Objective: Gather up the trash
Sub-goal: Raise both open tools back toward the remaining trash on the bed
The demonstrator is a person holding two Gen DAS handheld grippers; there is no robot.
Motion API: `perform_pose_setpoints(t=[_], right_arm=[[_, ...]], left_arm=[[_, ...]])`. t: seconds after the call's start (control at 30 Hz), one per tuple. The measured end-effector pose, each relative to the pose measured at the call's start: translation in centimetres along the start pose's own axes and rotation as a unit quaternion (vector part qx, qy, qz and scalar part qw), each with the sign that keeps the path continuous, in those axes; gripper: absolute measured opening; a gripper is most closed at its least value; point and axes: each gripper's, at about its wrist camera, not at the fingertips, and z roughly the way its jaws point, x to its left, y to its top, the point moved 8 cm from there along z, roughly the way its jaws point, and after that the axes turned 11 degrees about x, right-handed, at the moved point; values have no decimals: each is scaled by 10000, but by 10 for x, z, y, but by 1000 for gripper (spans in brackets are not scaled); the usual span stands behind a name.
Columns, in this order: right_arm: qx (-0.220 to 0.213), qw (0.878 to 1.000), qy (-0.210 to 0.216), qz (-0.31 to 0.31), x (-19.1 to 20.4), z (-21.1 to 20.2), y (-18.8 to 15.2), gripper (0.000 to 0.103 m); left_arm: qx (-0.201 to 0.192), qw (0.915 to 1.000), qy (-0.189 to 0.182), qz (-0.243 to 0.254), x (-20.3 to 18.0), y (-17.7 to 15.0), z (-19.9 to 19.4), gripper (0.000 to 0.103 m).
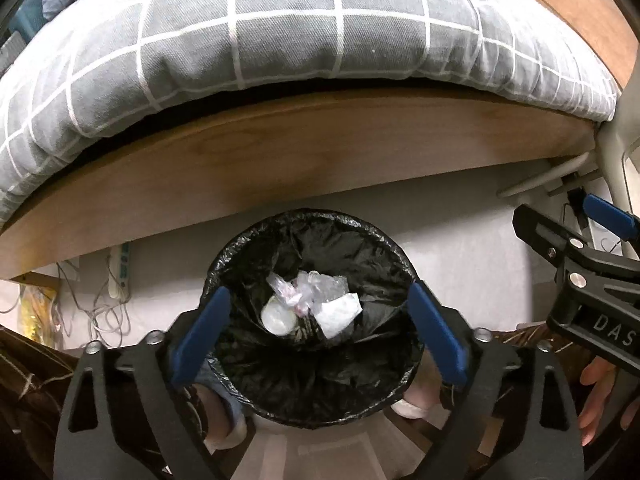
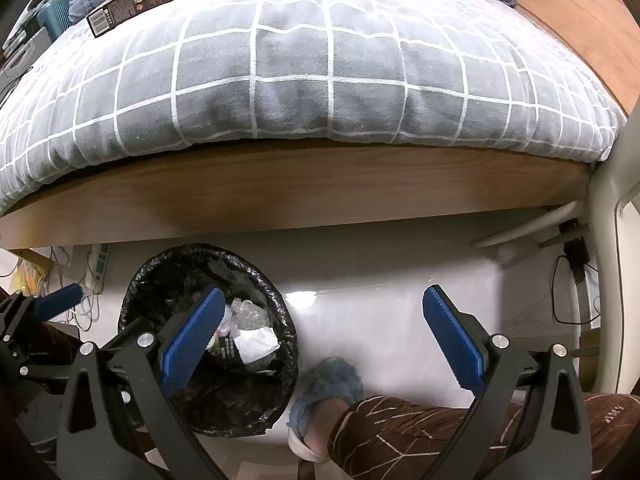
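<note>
Left wrist view: left gripper [image 1: 316, 332], fingers spread, apparently above bin [image 1: 312, 392].

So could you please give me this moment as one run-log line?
left tongs: open, over bin | right tongs: open, empty | trash: in bin

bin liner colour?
Black. The liner folds over the bin's rim; clearest in the left wrist view, looking straight down into it.

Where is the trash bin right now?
The trash bin stands on the floor in front of the bed frame, directly under the open left tongs; the right wrist view shows it lower left.
</note>
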Motion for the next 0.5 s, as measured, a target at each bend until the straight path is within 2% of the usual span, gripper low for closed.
perform_pose_setpoints(t=[0.2, 0.5], right_arm=[[-93, 10000, 12, 6, 0, -6, 4, 95], [-381, 9993, 33, 22, 1, -26, 12, 95]], left_arm=[[-100, 9999, -16, -90, 6, 4, -9, 97], [-389, 9990, -84, -190, 15, 11, -38, 97]])
